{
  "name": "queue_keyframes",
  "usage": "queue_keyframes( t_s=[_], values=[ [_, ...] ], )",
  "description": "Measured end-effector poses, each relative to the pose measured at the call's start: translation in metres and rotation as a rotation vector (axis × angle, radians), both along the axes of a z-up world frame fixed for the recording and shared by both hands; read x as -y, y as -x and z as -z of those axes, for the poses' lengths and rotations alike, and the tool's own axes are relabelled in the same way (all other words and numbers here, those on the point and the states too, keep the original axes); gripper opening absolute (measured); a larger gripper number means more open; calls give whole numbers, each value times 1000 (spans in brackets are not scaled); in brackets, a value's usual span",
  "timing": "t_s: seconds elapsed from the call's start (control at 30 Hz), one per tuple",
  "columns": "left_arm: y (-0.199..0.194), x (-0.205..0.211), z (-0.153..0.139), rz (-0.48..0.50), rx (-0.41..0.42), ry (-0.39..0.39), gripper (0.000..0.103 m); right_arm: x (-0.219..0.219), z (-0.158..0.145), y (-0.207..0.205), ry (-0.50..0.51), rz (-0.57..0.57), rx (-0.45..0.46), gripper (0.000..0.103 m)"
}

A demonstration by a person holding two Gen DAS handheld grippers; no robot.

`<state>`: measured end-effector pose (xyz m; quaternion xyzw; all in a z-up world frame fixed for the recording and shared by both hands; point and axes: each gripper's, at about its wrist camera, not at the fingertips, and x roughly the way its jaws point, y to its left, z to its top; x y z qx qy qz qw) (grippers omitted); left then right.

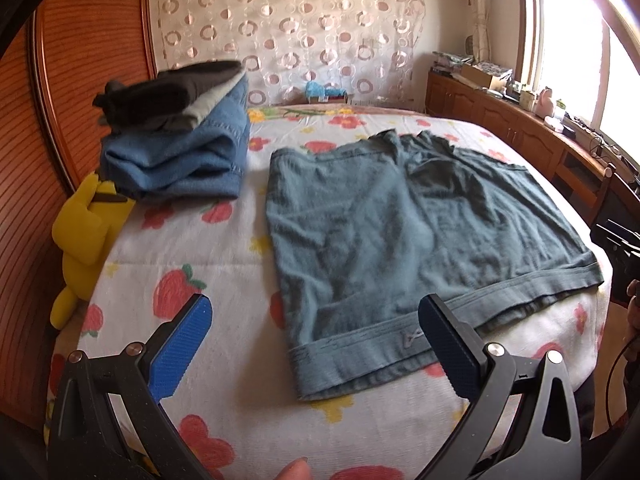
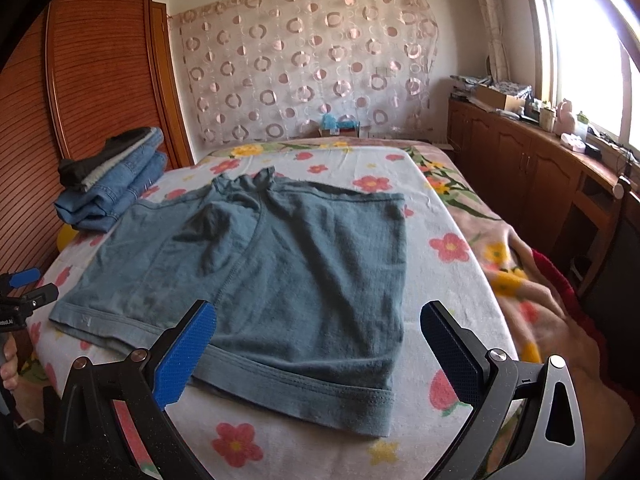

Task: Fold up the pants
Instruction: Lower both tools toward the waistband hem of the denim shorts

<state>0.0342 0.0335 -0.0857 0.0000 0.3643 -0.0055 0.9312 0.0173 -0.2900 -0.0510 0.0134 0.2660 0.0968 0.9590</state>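
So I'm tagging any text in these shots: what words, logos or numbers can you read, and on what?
Left gripper, seen from the right wrist view: white lettering at the frame edge, cut off and too small to read.
Teal pants waistband: small stitched mark, too blurred to read.
Nothing else legible.

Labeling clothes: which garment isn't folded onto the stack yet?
The teal pants, spread flat mid-bed. The blue jeans and dark garment sit folded, stacked by the headboard.

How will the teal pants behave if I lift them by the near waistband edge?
The teal pants look like thin, wrinkled knit, so they will probably drape limply and sag between grip points. They lie already doubled, so layers may slide apart. Both the left gripper and the right gripper are open, nothing held.
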Motion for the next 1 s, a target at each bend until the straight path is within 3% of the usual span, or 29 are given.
queue_keyframes(
  t_s=[0.37, 0.6, 0.87, 0.93, 1.0],
  values=[
    [4, -24, 18, -18, -42, 11, 103, -3, 9, -2, 40, -29, -119, 100],
    [12, -36, 23, -17, -46, 50, 103, -2, -4, 10, 63, -35, -96, 100],
    [21, -37, 26, 39, -54, 131, 90, 2, -4, 28, 60, -38, -71, 100],
    [22, -36, 25, 59, -55, 155, 67, 8, 0, 33, 58, -41, -66, 100],
    [20, -35, 27, 68, -70, 170, 64, 9, 3, 31, 56, -43, -64, 100]
  ],
)
